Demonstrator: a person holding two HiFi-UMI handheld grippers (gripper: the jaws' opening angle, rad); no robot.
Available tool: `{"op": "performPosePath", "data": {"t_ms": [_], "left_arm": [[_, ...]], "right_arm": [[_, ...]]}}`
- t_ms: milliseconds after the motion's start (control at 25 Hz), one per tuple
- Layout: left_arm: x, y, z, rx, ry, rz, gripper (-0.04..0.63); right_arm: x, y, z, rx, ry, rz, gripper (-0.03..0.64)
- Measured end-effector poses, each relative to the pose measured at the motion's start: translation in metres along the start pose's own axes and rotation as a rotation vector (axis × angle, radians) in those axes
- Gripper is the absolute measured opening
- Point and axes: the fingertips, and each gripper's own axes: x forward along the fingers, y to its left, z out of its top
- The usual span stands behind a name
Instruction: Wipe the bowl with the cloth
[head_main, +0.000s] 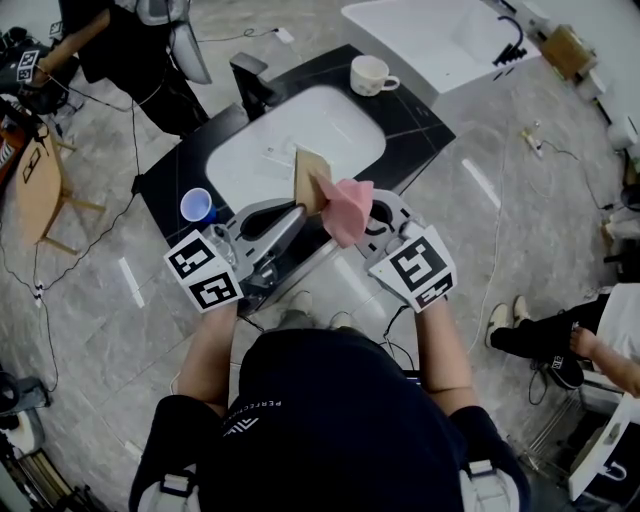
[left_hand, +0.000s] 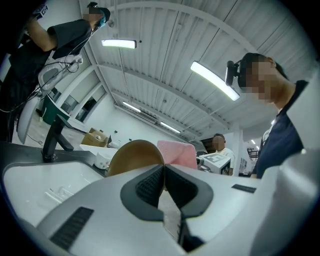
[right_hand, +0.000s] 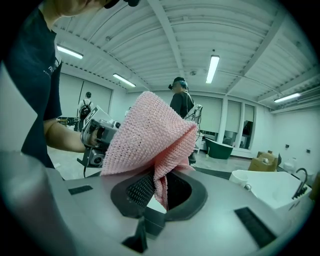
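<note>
The left claw (left_hand: 164, 172) pinches the rim of the brown bowl (left_hand: 134, 156), held on edge just ahead of its tips. The right claw (right_hand: 161, 184) pinches the pink cloth (right_hand: 150, 131), bunched above its tips.

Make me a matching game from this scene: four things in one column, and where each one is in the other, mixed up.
Things:
1. bowl
2. cloth
3. mug
4. cup

Places:
A. on the counter, beyond the sink
B. pinched in the right gripper
C. held on edge by the left gripper
D. on the counter, at the sink's left

Pairs: 1-C, 2-B, 3-A, 4-D
</note>
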Motion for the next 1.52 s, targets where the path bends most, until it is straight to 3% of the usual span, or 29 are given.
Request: {"op": "performPosePath", "data": {"t_ms": [680, 1000, 1520], "left_arm": [[0.01, -0.024, -0.006, 0.041, 0.047, -0.094, 0.015], [0.009, -0.032, -0.003, 0.043, 0.041, -0.137, 0.015], [0.0, -0.034, -0.002, 0.056, 0.05, -0.136, 0.015]], "right_arm": [[-0.001, -0.022, -0.018, -0.035, 0.087, -0.125, 0.049], [0.002, -0.026, -0.025, -0.014, 0.108, -0.137, 0.049], [0.0, -0.034, -0.035, 0.054, 0.124, -0.155, 0.049]]}}
